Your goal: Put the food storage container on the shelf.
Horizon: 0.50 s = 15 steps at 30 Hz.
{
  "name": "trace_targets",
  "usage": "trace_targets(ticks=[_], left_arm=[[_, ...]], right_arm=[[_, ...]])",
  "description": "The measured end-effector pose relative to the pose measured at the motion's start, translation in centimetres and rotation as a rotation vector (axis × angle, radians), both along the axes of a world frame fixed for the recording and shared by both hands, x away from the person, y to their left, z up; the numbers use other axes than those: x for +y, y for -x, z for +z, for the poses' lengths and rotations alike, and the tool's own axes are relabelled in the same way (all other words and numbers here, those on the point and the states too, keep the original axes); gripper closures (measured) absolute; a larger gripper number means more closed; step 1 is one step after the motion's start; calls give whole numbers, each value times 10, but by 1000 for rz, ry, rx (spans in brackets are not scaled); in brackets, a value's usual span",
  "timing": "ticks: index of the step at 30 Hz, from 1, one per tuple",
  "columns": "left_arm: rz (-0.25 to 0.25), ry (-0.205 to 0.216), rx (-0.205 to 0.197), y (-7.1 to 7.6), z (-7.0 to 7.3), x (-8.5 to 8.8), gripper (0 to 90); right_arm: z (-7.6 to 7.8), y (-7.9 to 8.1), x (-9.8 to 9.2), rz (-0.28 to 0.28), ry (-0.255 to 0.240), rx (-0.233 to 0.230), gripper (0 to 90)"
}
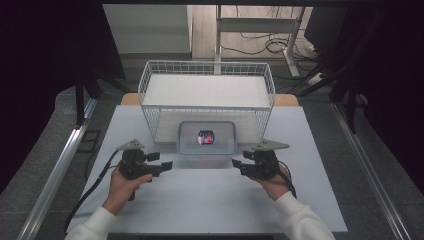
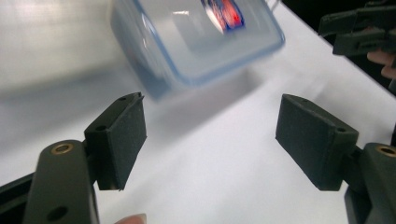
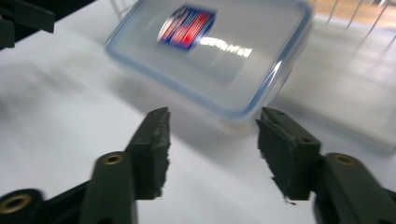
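I had both hand-held grippers parked on either side of a clear rectangular plastic container with a blue-rimmed lid and a red-and-blue label (image 1: 207, 138), which sat on the pale grey table (image 1: 210, 200) just in front of a white wire basket (image 1: 207, 90). In the high view the left gripper (image 1: 166, 165) lay to the container's left and the right gripper (image 1: 235, 163) to its right, each pointing inward at the box's near corners and each clear of it, with bare table between their tips. The left gripper view looked along its own black padded jaws, which stood wide apart with nothing between them; the container (image 2: 196, 39) lay beyond them, tilted in that view and blurred, and the other gripper (image 2: 359, 28) showed at the upper right edge. The right gripper view showed its jaws apart as well, narrower than the left pair, nothing caught between them; the container's lid (image 3: 210, 51) and its label filled the space ahead, again smeared by motion, with the wire basket's lower bars (image 3: 355, 14) at the top right. White sleeves and both hands came in from the lower edge of the high view, cables trailing from the grippers.
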<state>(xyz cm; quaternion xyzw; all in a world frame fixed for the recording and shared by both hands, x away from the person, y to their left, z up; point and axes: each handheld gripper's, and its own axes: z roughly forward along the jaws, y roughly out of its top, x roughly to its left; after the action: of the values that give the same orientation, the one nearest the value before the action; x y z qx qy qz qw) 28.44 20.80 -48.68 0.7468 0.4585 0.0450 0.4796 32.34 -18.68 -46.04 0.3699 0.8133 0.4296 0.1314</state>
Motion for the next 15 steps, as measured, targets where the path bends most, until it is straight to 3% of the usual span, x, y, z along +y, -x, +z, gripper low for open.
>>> trace_targets(ticks=[3, 4, 5, 6, 7, 8, 15], left_arm=[[-8, -34, 15, 12, -5, 0, 236], [-13, -68, 3, 24, -7, -2, 238], [-13, -68, 3, 24, -7, -2, 239], [-22, -72, 6, 34, -10, -3, 239], [-22, -72, 6, 34, -10, -3, 239], [-30, -98, -1, 41, -12, -7, 239], [-35, -130, -23, 48, -11, -14, 241]], right_arm=[[-7, 11, 2, 15, 43, 5, 595], [-8, 13, 4, 22, 58, 8, 657], [-8, 13, 4, 22, 58, 8, 657], [-11, 16, 10, 43, 91, 3, 763], [-13, 17, 13, 52, 101, 5, 810], [-14, 17, 17, 65, 107, 10, 848], [-28, 13, 51, 134, 161, 24, 879]])
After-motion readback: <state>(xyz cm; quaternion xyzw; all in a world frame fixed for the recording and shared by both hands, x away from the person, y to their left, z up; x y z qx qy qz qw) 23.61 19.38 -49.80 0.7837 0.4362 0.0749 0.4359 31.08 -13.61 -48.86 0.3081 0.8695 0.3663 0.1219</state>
